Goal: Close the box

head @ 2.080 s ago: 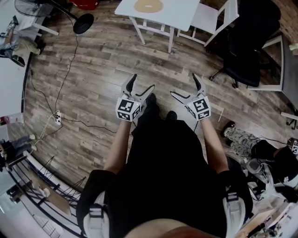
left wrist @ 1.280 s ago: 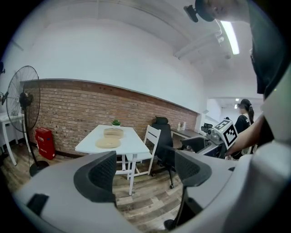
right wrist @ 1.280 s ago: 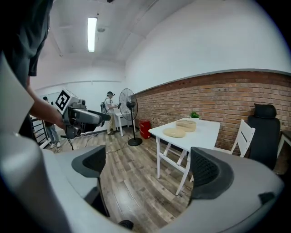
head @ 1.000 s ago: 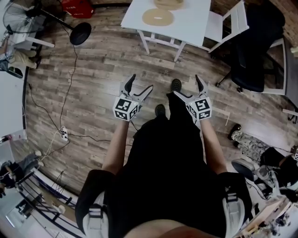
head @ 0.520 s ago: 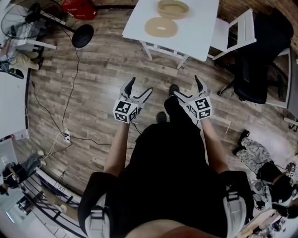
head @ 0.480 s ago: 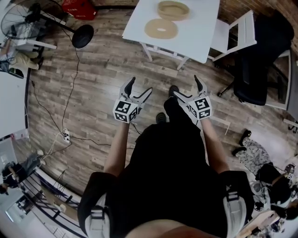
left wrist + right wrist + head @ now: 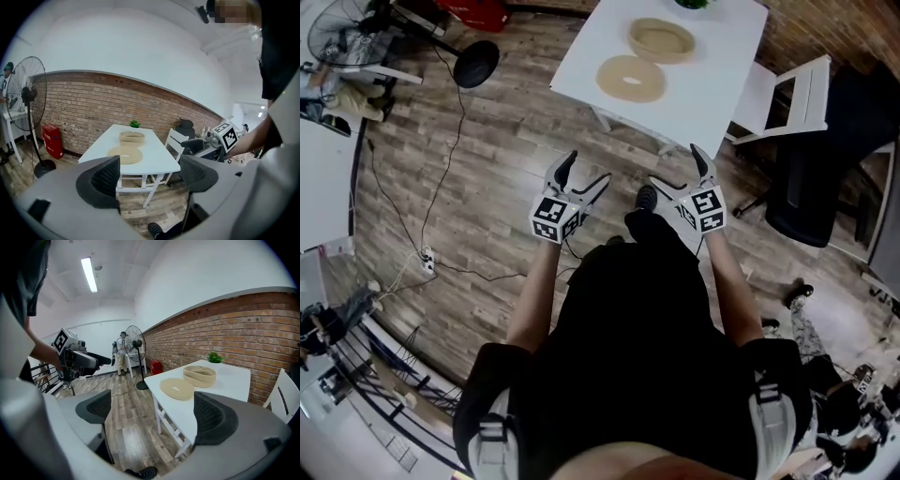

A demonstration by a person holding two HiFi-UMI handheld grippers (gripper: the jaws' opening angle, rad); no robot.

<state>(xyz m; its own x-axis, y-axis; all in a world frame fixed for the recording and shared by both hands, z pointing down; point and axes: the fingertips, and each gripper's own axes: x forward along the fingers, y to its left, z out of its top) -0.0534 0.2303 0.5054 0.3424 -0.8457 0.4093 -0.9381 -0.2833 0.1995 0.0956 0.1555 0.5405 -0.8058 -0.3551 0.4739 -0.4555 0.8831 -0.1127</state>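
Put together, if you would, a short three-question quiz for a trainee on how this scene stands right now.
1. True or false: the lid is already seated on the round box.
2. Choose one: what do the left tongs and the right tongs hold?
A) the lid
B) nothing, both are open
C) the round box
3. Fill in: the round box and the lid both rest on a white ____.

Key
1. False: the lid lies flat beside the round box, which is open.
2. B
3. table
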